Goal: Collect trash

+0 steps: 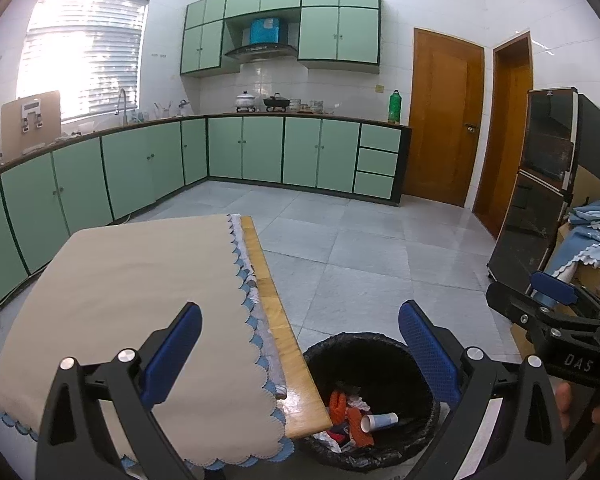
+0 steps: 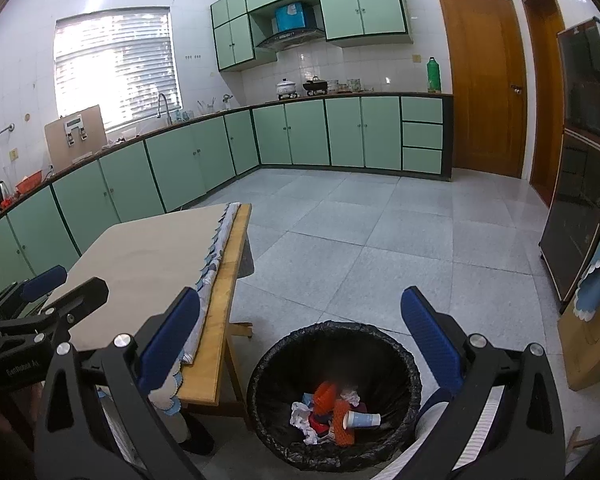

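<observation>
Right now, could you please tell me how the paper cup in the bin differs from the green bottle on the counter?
The paper cup lies on its side among the trash inside the black-lined bin; the green bottle stands upright on the far counter. The cup is white and blue with its open mouth showing; the bottle is green and capped. The cup is discarded, while the bottle is not. Both are drink containers.

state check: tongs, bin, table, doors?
left tongs: open, empty
right tongs: open, empty
trash bin: black liner, trash at bottom, far from full
paper cup: on its side in the bin
table: cloth-covered, no trash visible on top
wooden door: closed
lower cabinets: doors shut
</observation>
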The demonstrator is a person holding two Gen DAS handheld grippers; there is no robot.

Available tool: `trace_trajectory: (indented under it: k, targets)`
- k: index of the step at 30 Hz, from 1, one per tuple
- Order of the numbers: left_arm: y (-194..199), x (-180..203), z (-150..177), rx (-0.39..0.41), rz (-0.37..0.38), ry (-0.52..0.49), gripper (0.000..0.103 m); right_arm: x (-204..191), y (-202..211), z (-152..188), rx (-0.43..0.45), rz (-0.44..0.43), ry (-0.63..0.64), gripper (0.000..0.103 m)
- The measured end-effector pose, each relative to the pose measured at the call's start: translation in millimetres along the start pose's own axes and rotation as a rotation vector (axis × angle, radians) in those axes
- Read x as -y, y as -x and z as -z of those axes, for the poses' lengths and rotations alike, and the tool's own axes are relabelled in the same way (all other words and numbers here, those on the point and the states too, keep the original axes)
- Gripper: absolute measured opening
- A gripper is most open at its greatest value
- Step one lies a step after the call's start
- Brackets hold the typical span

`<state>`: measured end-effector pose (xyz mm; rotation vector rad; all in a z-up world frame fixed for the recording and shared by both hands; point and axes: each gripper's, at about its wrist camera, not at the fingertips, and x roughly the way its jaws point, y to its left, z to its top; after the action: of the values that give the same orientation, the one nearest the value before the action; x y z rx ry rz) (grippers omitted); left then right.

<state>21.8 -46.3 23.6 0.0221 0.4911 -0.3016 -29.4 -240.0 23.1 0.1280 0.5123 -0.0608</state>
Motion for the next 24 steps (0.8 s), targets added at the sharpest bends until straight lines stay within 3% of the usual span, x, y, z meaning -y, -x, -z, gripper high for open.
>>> trace_trajectory:
  k: [24]
  targets:
    - [2.4,-4.1,-1.5,0.019,-0.020,0.002,0.097,-8.1,-1.4,-0.2,0.007,-0.016,0.017,0.098]
